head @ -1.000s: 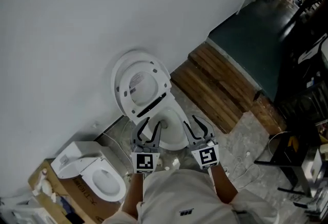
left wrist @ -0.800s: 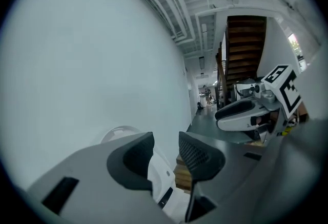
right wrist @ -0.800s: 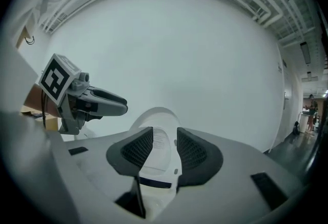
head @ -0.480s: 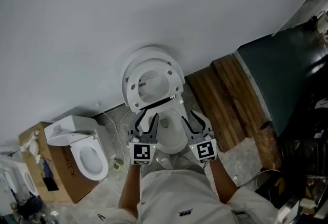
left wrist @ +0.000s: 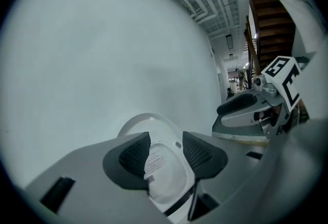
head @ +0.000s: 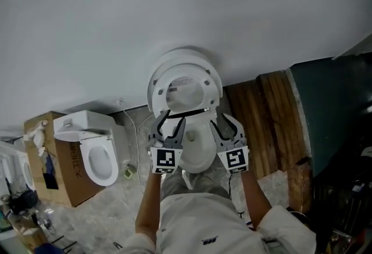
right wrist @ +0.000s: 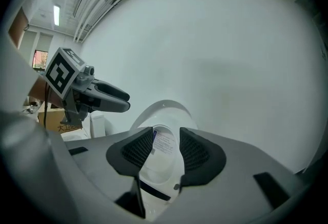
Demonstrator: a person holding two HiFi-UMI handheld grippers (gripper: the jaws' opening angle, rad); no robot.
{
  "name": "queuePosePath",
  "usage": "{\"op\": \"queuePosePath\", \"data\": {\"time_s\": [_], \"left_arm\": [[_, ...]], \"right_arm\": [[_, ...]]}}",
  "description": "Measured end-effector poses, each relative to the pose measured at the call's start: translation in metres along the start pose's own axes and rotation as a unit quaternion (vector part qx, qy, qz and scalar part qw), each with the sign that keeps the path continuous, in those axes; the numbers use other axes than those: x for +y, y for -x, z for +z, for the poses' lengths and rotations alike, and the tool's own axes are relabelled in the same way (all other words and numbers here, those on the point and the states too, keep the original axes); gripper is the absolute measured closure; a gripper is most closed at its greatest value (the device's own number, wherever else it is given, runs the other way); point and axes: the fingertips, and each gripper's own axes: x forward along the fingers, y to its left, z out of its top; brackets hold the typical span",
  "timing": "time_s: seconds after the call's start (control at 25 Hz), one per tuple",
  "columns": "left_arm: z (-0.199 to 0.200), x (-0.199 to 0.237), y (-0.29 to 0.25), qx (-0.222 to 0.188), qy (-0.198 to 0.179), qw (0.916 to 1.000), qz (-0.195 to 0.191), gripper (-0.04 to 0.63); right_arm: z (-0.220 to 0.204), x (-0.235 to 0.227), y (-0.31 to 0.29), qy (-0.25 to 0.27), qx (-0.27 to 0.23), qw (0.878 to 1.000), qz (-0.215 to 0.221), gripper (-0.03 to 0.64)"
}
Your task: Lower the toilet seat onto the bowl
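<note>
Seat up. The toilet seat (head: 214, 93) stood raised against the wall (head: 174, 9), just beyond the tips of both tongs and not yet touched. The bowl (head: 195, 151) lay below and between the two.

Left tongs (head: 172, 125): jaws had just been opening, pads spread a little, nothing between them. Right tongs (head: 224, 125): drawn in to their narrowest, only a slit left, gripping nothing.

Handling, as I judged it: a rigid plastic ring on a hinge, light, smooth and likely slippery under the pads. It would swing on its own once past upright and could slam. I judged the best hold to be the top edge of the ring, farthest from the hinge, one pad in front and one behind, guiding it all the way down.

Views: the head view alone showed the bowl, a second toilet (head: 96, 154) on a cardboard box (head: 64, 177) out past the left tongs, and wooden steps (head: 261, 113) past the right. The left gripper view (left wrist: 166, 154) and the right gripper view (right wrist: 166, 148) showed the pad gaps and a printed label through the seat opening, but no bowl.
</note>
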Motion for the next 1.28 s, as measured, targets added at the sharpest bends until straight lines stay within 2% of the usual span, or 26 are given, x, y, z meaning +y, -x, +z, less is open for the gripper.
{"op": "queuePosePath", "data": {"time_s": [0.24,0.84,1.28], "left_arm": [[-0.017,0.025,-0.028,0.013,0.009,0.9999,-0.004,0.368],[-0.070,0.077,-0.096,0.048,0.033,0.9981,-0.021,0.334],[-0.093,0.095,-0.137,0.071,0.039,0.9967,-0.004,0.288]], "right_arm": [[-0.005,-0.005,-0.039,0.016,0.010,1.000,0.002,0.465],[-0.017,-0.015,-0.138,0.023,0.058,0.998,-0.025,0.443],[-0.034,-0.033,-0.194,0.049,0.072,0.996,-0.015,0.409]]}}
